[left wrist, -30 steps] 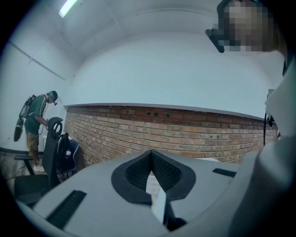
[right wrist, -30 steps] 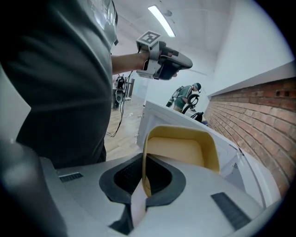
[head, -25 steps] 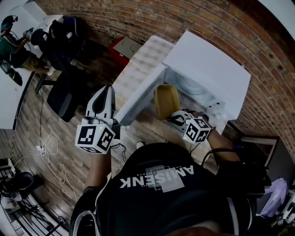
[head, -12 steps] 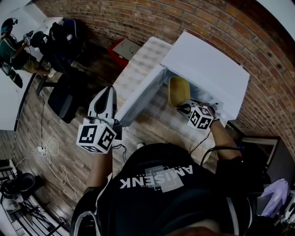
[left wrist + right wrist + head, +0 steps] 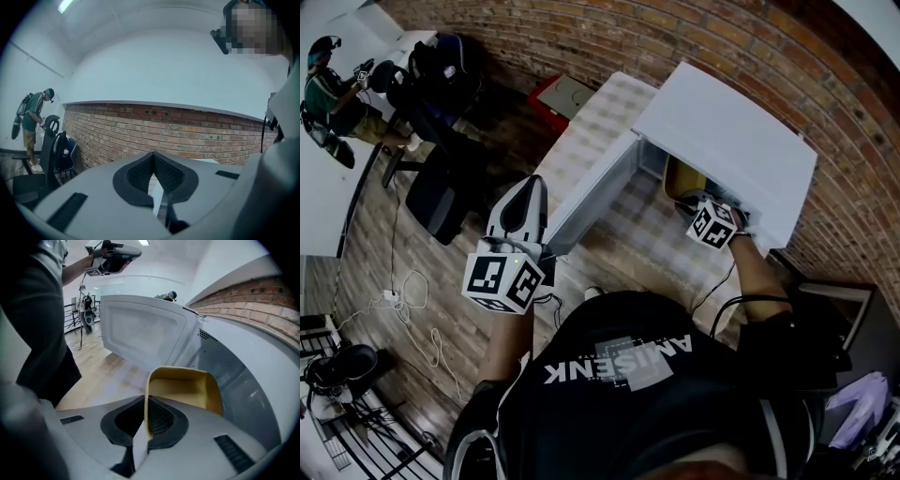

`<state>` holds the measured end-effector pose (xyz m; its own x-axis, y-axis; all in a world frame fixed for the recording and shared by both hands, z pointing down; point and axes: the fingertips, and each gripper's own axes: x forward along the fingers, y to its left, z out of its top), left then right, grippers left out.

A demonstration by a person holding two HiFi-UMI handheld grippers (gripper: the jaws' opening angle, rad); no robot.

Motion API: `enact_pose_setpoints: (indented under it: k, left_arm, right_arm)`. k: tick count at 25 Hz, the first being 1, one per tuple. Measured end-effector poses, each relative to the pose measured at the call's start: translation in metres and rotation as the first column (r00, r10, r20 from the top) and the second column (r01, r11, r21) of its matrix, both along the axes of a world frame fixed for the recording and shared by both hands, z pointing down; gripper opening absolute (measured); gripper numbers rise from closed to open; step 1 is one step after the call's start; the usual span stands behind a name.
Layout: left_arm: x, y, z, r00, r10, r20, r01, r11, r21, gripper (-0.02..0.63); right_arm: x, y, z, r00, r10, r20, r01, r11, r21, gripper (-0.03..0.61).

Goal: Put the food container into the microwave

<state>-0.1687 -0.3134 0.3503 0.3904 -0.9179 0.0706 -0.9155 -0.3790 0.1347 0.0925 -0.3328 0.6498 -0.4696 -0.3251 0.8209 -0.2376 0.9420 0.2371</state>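
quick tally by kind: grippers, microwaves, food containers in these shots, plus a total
grippers: 2 (left gripper, right gripper)
microwave: 1
food container: 1
total: 4

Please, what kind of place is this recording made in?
Probably an office or lab workspace, not a home kitchen: a brick wall, black office chairs beside a white desk, and a microwave standing on a cloth-covered table.
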Motion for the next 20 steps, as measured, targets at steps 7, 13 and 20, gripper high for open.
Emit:
enact_pose_setpoints:
  k: [7,13,20]
  left_arm:
    - [-0.002,0.004,0.003,1.000,-0.015,0.005,0.015,1.000,-0.009,0.012]
    - [-0.008,0.007,0.005,1.000,-0.022,0.010,0.022,1.000,-0.018,0.012]
    - [-0.007,0.007,0.007,1.000,-0.025,0.018,0.025,0.999,-0.021,0.012]
  right_arm:
    - [0.002,-0.026,0.009,0.994,0.098,-0.042,-0.097,0.995,0.040,0.046]
    - [0.012,-0.047,0.015,0.975,0.214,-0.064,-0.210,0.975,0.076,0.046]
    - [0.021,-0.067,0.023,0.946,0.319,-0.054,-0.316,0.947,0.064,0.046]
